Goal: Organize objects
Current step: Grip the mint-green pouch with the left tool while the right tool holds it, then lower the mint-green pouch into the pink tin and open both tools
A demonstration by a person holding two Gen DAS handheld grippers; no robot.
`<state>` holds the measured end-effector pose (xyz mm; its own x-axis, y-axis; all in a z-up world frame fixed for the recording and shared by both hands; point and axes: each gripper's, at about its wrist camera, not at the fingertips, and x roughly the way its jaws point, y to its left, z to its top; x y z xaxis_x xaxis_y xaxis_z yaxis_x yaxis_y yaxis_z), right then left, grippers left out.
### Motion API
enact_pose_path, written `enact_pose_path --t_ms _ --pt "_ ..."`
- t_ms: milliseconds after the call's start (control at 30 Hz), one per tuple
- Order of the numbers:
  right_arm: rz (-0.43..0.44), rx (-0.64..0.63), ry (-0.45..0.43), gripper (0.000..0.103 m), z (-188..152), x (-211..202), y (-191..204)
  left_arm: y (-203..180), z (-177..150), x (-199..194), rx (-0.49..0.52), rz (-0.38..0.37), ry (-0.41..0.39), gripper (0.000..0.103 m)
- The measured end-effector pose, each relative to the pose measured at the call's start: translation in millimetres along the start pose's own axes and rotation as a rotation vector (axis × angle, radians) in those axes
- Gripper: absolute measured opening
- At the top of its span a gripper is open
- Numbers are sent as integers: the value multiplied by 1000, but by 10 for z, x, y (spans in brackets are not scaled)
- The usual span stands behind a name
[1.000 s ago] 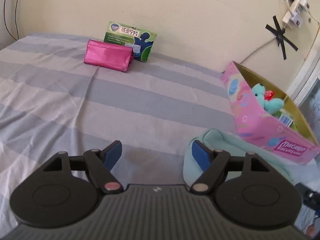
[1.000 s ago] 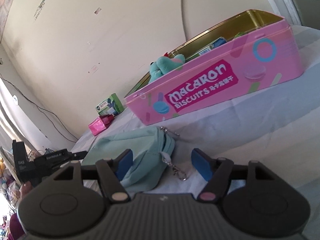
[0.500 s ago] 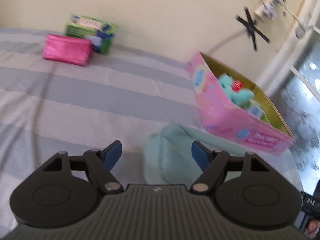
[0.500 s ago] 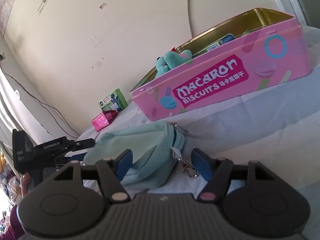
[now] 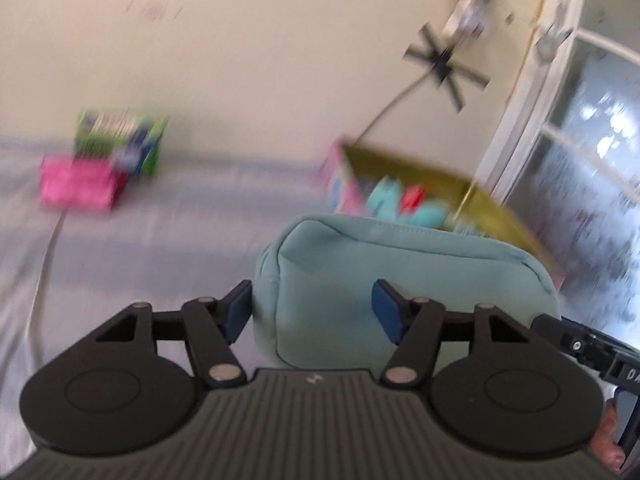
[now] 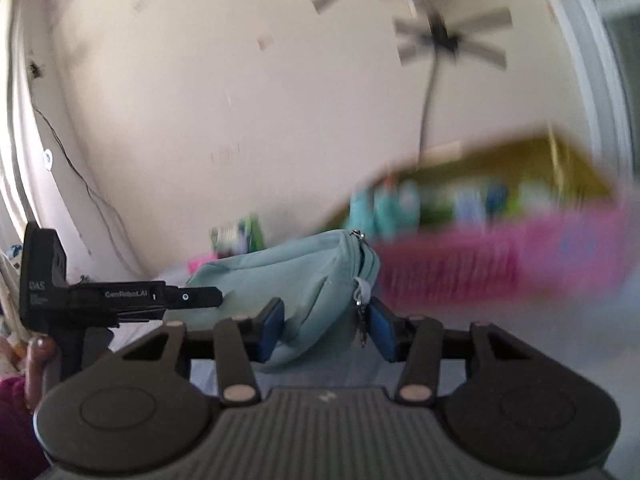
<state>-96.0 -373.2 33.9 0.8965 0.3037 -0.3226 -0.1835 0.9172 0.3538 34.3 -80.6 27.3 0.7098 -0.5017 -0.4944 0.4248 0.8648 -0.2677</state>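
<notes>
A light teal zip pouch lies on the striped bed, in front of the open pink biscuit tin. My left gripper has its jaws around the pouch's left end, the blue pads close to or touching the fabric. My right gripper has its jaws around the pouch's zip end, with the zip pull hanging by the right pad. The tin holds a teal plush toy and small boxes. Both views are blurred.
A pink pouch and a green box sit at the back left by the wall. A window is at the right. The left gripper's body shows in the right wrist view.
Both grippers moved in onto the teal pouch from either end and narrowed their jaws around it. The pouch now looks raised in both views.
</notes>
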Motion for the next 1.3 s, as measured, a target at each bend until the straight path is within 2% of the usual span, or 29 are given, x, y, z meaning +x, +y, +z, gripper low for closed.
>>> enact_pose_path --t_ms 167,367,467,533,700,1000,1200,1300 --pt "-124 -41 -51 45 535 154 -355 -448 490 432 74 -17 -60 66" --pt "-278 26 28 46 998 631 -1067 -907 792 1314 90 -16 15 66" --pt "-320 23 86 55 1117 854 -1273 -1007 847 1638 81 -5 43 68" --pt "-351 23 86 58 1103 931 -1351 -1022 842 1757 72 11 55 68" --pt "-331 93 -27 59 903 739 -1376 -1094 735 1555 123 21 30 70" --pt "-294 152 -158 60 417 334 -849 -1376 311 888 261 52 -24 72" --pt "-363 112 -229 64 43 160 -455 -1353 22 543 290 89 -39 72" --pt "-368 106 -215 64 -121 143 -333 -1275 -99 455 293 118 -30 72"
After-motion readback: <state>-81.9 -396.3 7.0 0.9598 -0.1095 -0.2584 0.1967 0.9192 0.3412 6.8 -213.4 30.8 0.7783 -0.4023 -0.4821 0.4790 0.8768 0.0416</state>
